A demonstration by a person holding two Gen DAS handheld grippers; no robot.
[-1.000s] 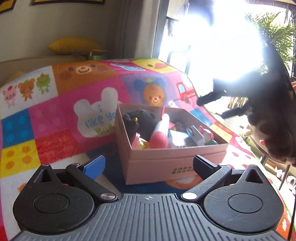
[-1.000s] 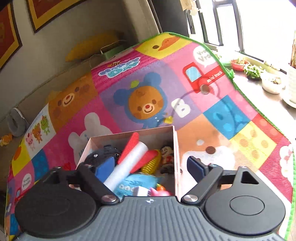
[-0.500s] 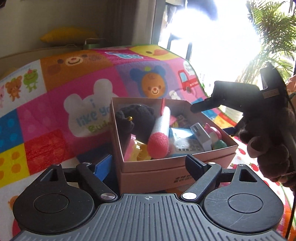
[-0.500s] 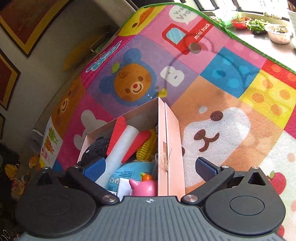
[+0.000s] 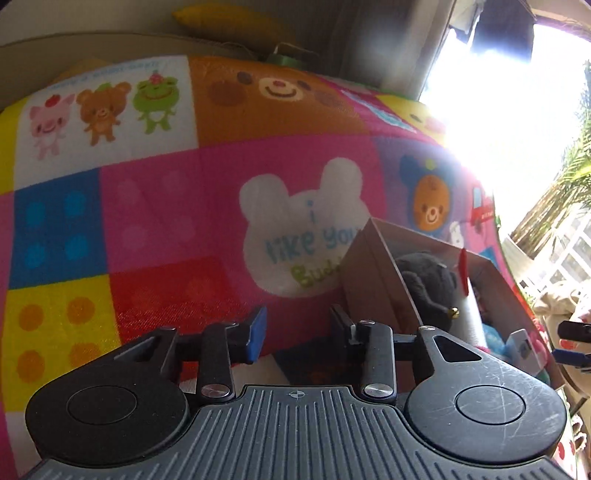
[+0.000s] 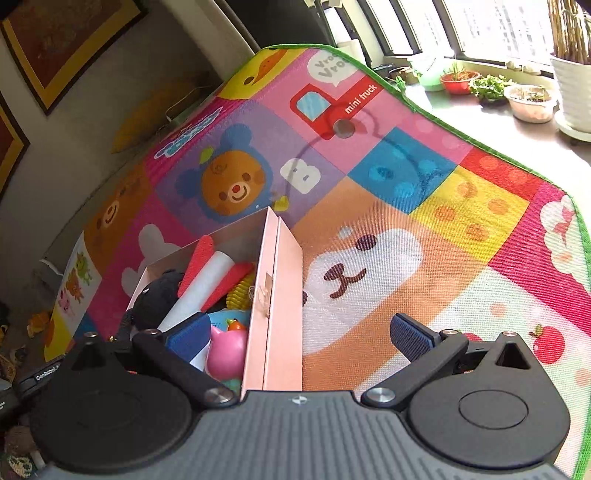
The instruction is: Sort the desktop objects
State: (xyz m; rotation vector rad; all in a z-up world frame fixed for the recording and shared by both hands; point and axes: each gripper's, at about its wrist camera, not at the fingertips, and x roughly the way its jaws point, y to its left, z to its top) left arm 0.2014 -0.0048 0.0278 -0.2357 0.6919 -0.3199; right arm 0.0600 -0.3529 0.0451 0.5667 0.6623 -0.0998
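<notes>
A pink cardboard box (image 6: 277,295) on the play mat holds several toys: a black plush (image 6: 159,295), a white foam rocket with red fins (image 6: 207,280), a pink pig (image 6: 227,350) and a yellow ridged toy (image 6: 240,291). My right gripper (image 6: 299,336) is open wide and straddles the box's right wall, one finger inside over the toys and one outside. The pads do not touch the wall. In the left wrist view the box (image 5: 373,280) lies to the right. My left gripper (image 5: 297,332) hovers over the mat beside it, its jaws closing with nothing between them.
The colourful cartoon play mat (image 6: 406,229) spreads to the right of the box, with a green edge. Potted plants (image 6: 532,99) line the window sill beyond it. A yellow cushion (image 5: 229,18) lies behind the mat by the wall.
The left gripper swung left off the box and over the mat, and its jaws narrowed. The right gripper opened a little wider and sank to the box's right wall.
</notes>
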